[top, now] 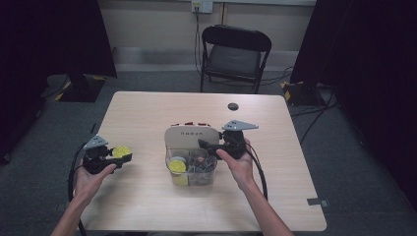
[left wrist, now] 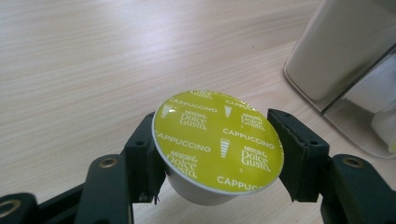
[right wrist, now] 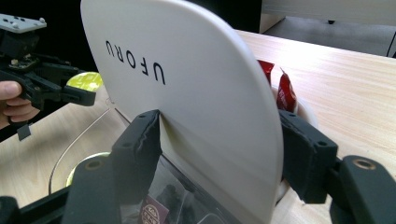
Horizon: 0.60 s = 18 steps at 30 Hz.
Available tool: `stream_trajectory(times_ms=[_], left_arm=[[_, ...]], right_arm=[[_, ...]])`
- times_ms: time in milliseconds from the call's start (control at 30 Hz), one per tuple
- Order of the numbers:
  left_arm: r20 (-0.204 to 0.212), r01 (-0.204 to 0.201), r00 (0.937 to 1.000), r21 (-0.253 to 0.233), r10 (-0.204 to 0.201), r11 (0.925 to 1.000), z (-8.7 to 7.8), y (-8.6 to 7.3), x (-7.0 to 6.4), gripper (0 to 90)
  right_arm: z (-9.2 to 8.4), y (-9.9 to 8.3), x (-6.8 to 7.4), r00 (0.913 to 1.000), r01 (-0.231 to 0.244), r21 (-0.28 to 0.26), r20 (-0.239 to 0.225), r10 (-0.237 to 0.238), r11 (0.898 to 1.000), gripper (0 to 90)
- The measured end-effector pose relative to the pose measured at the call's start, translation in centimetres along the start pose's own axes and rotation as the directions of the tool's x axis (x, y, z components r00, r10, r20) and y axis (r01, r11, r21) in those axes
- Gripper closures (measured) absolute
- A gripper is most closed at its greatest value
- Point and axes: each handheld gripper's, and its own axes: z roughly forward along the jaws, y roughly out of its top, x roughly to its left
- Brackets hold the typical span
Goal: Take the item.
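A yellow-green Dolce Gusto cappuccino capsule (left wrist: 219,140) sits lid-up between the jaws of my left gripper (left wrist: 217,144), which is shut on it. In the high view this gripper (top: 125,156) hovers at the table's left side with the capsule (top: 121,151). A clear plastic box (top: 192,172) stands at mid-table with its white UFORU lid (top: 191,134) raised upright. My right gripper (top: 202,143) is shut on the lid's (right wrist: 196,93) edge, one jaw on each face. Another yellow capsule (top: 177,166) and dark packets lie inside the box.
Red sachets (right wrist: 284,91) stand behind the lid in a white holder. A dark round spot (top: 233,106) marks the table's far side. A black folding chair (top: 236,51) stands beyond the table. Bare tabletop (top: 147,113) lies between the left gripper and the box.
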Motion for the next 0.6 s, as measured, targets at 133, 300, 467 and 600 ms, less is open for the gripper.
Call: stream_trajectory(times_ms=[133, 300, 467, 600], left_arm=[[-0.023, -0.004, 0.9997, 0.018, 0.004, 0.9998, 0.4, -0.3, 0.1, 40.9], [-0.019, -0.007, 0.9998, 0.057, 0.008, 0.9984, 1.5, -0.5, 0.2, 40.8], [0.000, -0.004, 1.0000, 0.068, 0.004, 0.9977, 2.8, -0.3, -0.2, 40.8], [0.013, -0.034, 0.9994, 0.106, 0.032, 0.9938, 3.7, -0.5, -0.7, 40.7]], right_arm=[[0.0, 0.0, 0.0, 1.0000, 0.000, 0.001, 0.000, 0.000, 1.000, 34.9], [0.0, 0.0, 0.0, 1.0000, 0.001, 0.000, 0.000, -0.001, 1.000, 34.9], [0.1, 0.0, 0.0, 1.0000, 0.001, 0.002, -0.002, -0.001, 1.000, 34.5], [0.1, 0.0, 0.0, 1.0000, 0.001, 0.002, 0.000, -0.001, 1.000, 34.5]])
